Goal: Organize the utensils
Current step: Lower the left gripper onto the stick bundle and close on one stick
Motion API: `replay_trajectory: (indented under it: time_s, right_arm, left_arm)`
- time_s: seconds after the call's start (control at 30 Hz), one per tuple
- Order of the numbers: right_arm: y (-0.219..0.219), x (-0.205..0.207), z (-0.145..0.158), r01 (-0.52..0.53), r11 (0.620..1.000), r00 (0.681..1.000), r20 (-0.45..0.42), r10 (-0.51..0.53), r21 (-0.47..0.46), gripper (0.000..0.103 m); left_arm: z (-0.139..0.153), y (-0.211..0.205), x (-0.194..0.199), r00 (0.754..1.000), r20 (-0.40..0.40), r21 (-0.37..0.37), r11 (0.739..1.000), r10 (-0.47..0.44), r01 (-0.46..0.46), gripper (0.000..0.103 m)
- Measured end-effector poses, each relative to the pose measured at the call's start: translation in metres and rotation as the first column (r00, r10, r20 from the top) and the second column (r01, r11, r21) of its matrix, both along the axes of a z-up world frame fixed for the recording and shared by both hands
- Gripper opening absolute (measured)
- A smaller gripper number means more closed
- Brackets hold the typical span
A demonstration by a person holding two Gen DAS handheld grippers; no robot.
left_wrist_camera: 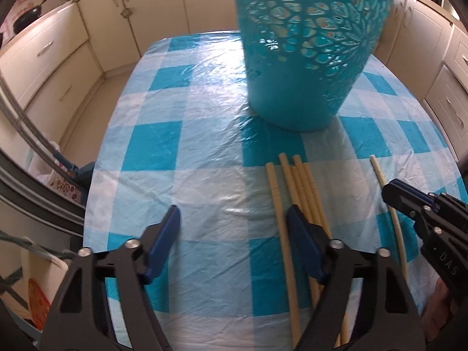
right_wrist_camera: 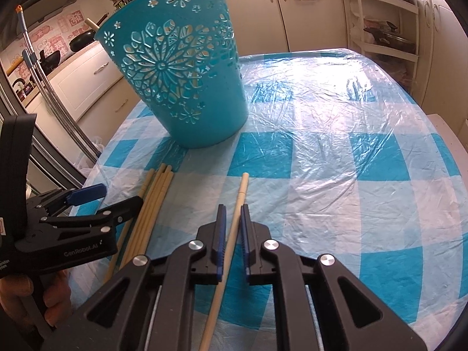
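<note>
Right fingers [right_wrist_camera: 232, 222] pinching 1 chopstick [right_wrist_camera: 240, 196], teal basket [right_wrist_camera: 181, 87] ahead

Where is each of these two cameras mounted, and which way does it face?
Left wrist view: sits on the left gripper, looks down over the table; the right gripper shows.
Right wrist view: sits on the right gripper, shut on a single chopstick; a hand shows.
Both share the teal basket and chopstick bundle.
</note>
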State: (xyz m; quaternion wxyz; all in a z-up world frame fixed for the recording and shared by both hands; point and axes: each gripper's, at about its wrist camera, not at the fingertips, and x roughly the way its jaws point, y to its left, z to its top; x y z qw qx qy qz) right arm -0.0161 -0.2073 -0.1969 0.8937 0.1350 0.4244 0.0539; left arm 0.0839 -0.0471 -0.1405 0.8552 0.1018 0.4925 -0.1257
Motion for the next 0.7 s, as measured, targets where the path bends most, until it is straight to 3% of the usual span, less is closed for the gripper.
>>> replay_trajectory:
  time_s: [0.23,0.3,0.5,0.57,0.7]
  right_arm:
    - [-0.001,0.002,0.0,-0.001,1.0,1.0,-0.004,0.001,0.003,0.011]
    - [-0.003,0.003,0.0,-0.001,1.0,1.0,-0.005,0.001,0.009,0.011]
    - [-0.003,0.002,0.0,0.0,1.0,1.0,-0.004,0.0,0.008,0.011]
    - [-0.003,0.002,0.0,-0.001,1.0,1.0,-0.003,0.001,0.009,0.011]
    - [-0.003,0.002,0.0,-0.001,1.0,1.0,-0.001,0.001,0.01,0.011]
  left_arm:
    - [0.006,-0.015,0.006,0.999,-0.035,-0.039,0.999,-0.04,0.038,0.018]
    - [0.007,-0.015,0.006,0.997,-0.055,-0.058,0.997,-0.055,0.052,0.016]
    - [0.007,-0.023,0.0,0.996,-0.064,0.021,0.997,-0.069,0.07,0.016]
    - [0.008,-0.025,-0.003,0.995,-0.061,0.019,0.996,-0.083,0.084,0.007]
    - [0.009,-0.025,-0.012,0.995,-0.04,0.03,0.995,-0.09,0.091,0.006]
